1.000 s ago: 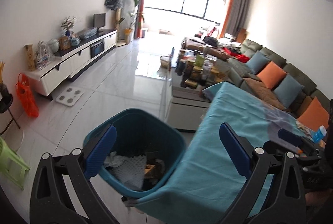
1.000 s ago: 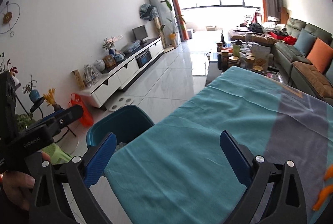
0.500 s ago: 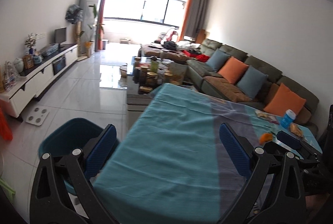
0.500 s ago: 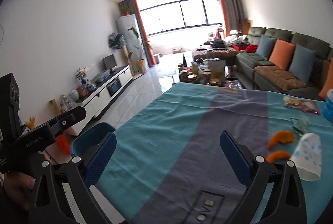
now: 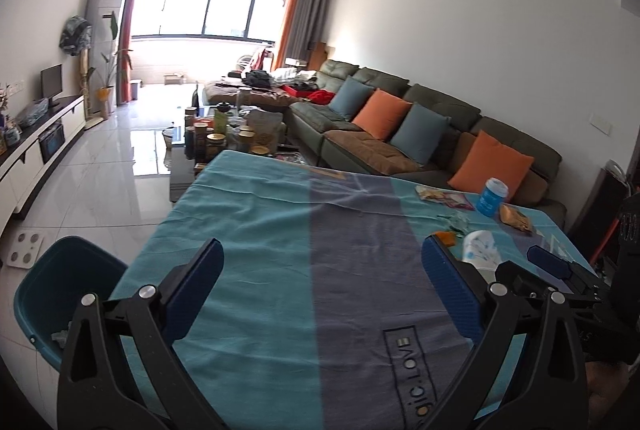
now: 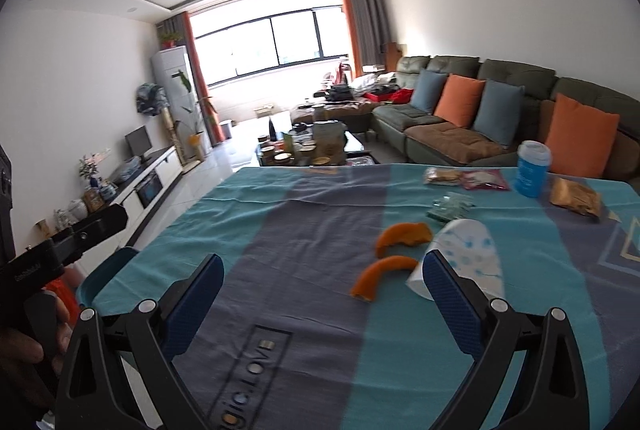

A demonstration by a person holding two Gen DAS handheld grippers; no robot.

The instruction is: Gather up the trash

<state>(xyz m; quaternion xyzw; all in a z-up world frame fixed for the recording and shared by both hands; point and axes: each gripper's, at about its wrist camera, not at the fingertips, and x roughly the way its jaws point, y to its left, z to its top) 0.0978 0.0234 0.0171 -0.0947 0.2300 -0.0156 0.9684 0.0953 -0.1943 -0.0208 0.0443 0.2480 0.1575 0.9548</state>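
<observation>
Both hand-held grippers, left and right, hang wide and empty above the bench; the tipped cup beside the peels could roll away if nudged.

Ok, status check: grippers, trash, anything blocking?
Left gripper open, empty. Right gripper open, empty, facing orange peels and tipped paper cup. Bin at table's left edge. Path unobstructed.

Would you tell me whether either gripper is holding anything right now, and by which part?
Nothing is held: the left gripper and right gripper are both open and empty.
</observation>
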